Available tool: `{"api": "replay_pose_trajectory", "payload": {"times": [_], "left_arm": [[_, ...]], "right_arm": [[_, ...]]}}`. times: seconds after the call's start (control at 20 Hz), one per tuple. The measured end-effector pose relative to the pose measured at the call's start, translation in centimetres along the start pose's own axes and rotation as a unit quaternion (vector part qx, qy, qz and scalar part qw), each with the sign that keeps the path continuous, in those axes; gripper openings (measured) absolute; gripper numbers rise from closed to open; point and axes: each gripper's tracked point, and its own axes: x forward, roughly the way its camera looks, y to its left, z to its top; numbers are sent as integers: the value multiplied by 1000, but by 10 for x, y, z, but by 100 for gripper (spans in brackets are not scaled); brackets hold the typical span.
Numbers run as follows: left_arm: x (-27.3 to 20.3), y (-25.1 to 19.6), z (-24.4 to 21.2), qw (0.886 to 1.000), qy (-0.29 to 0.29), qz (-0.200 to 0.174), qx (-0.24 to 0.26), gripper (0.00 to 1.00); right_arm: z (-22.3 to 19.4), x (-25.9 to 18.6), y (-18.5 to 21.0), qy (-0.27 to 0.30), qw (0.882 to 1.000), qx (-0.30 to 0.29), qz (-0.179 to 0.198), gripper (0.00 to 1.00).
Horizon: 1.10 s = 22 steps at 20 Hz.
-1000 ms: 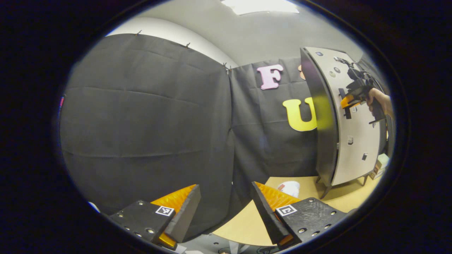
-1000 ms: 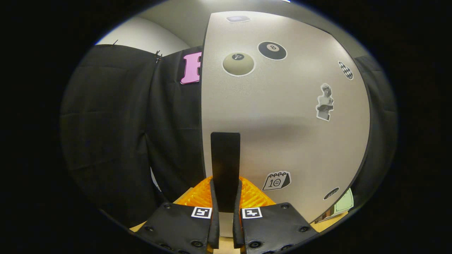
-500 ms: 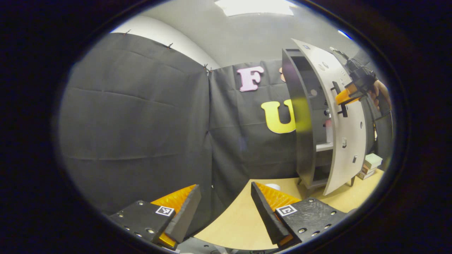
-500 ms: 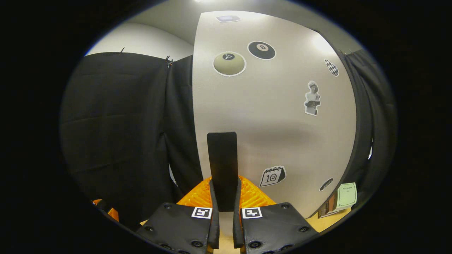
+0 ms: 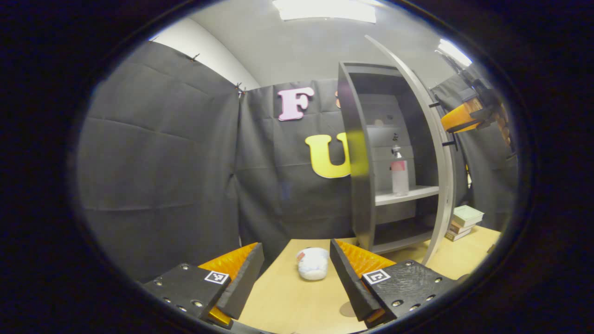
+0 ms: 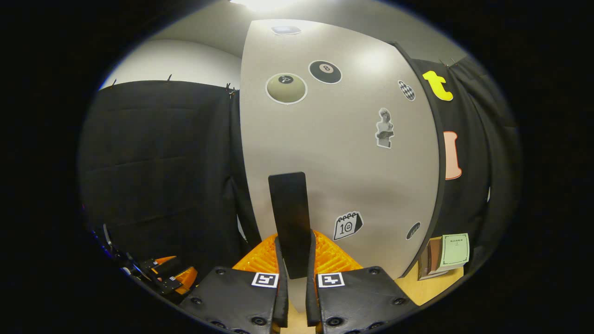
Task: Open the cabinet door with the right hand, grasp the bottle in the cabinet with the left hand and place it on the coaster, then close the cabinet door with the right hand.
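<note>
Right claw (image 6: 295, 278) clamped on the door handle (image 6: 289, 218); left claw (image 5: 297, 273) agape above the tabletop (image 5: 297, 301), bottle (image 5: 399, 174) far right on the cabinet shelf (image 5: 408, 194).

Upright bottle (image 5: 399, 171) inside open cabinet (image 5: 366, 153)

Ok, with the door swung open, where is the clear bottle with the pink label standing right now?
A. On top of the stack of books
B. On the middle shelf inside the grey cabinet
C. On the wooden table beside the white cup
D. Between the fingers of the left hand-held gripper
B: in the left gripper view the clear bottle with the pink label stands upright on the middle shelf of the open grey cabinet.
</note>
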Motion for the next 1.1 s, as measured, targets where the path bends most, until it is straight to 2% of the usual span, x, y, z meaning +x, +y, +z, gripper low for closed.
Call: {"api": "replay_pose_trajectory", "payload": {"times": [0.3, 0.35, 0.6, 0.75, 0.9, 1.1], "left_arm": [[11, -99, 6, 999, 2, -52, -5, 87], [13, -113, 10, 998, 1, -58, -5, 87], [19, -167, 22, 997, -9, -74, -10, 87], [21, -196, 28, 997, -14, -81, -10, 87], [24, -224, 31, 996, -16, -88, -7, 87], [23, -264, 35, 995, -16, -97, -9, 87]], "right_arm": [[6, 2, -8, 1, 1000, -7, 22, 17], [7, 3, -9, 2, 1000, -8, 26, 14], [7, -3, -15, 4, 999, -8, 41, 17], [8, -6, -21, 3, 999, -15, 38, 14], [8, -10, -27, -2, 999, -23, 31, 17], [11, -14, -40, -10, 999, -36, 10, 16]]}}
